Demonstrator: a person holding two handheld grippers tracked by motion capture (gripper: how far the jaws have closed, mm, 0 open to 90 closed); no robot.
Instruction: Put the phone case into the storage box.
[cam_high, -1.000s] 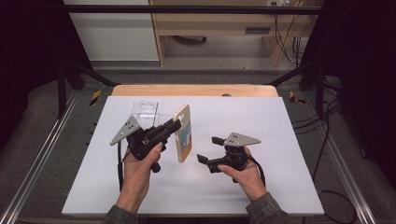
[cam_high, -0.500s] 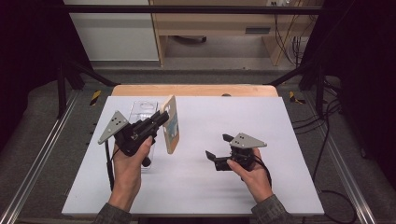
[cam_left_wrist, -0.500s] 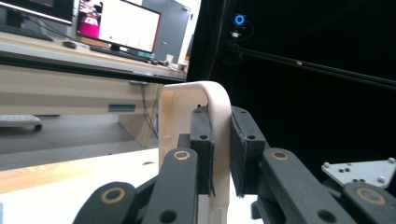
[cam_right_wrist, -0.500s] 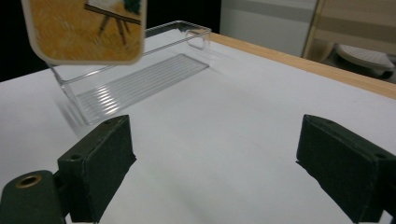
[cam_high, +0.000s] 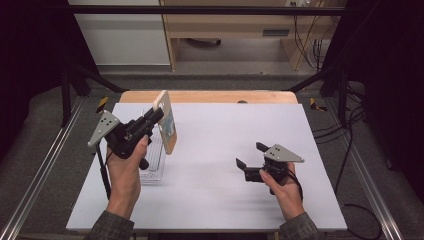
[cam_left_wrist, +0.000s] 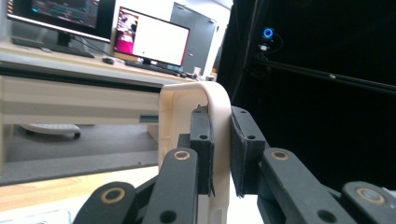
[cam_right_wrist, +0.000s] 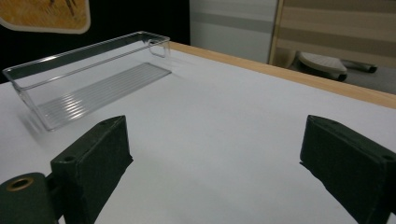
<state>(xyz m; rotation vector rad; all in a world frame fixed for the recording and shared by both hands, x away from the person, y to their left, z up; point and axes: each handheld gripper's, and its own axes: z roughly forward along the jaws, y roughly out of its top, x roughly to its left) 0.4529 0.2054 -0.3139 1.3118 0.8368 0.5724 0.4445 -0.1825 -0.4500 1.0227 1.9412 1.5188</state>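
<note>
1. We see the left gripper (cam_high: 156, 116) clamped on a flat beige board (cam_high: 166, 125) with rounded corners and a printed face. The left gripper view confirms it: both pads press the board's thin edge (cam_left_wrist: 219, 140), one from each side.

2. The board is in the air, held upright on edge above the far-left part of the white table (cam_high: 225, 150). Its long axis runs roughly up and down, tilted a little, the lower end nearest the table.

3. A clear plastic tray (cam_high: 154, 160) lies on the table directly beneath and just to the near side of the board, partly behind the left hand (cam_high: 125, 172). In the right gripper view the tray (cam_right_wrist: 88, 79) looks empty, long and narrow, with a ribbed floor.

4. The tray's long axis runs near to far in the high view. The board's flat face looks roughly parallel to that axis, which we judge favourable for lowering it in on edge.

5. The right gripper (cam_high: 250, 162) hovers low over the near-right table, jaws wide apart, nothing between them. It is well apart from the tray.

6. Judgement: the left hand is far nearer and already holds the piece; the coming move turns on dropping the lower end between the tray's long walls.
</note>
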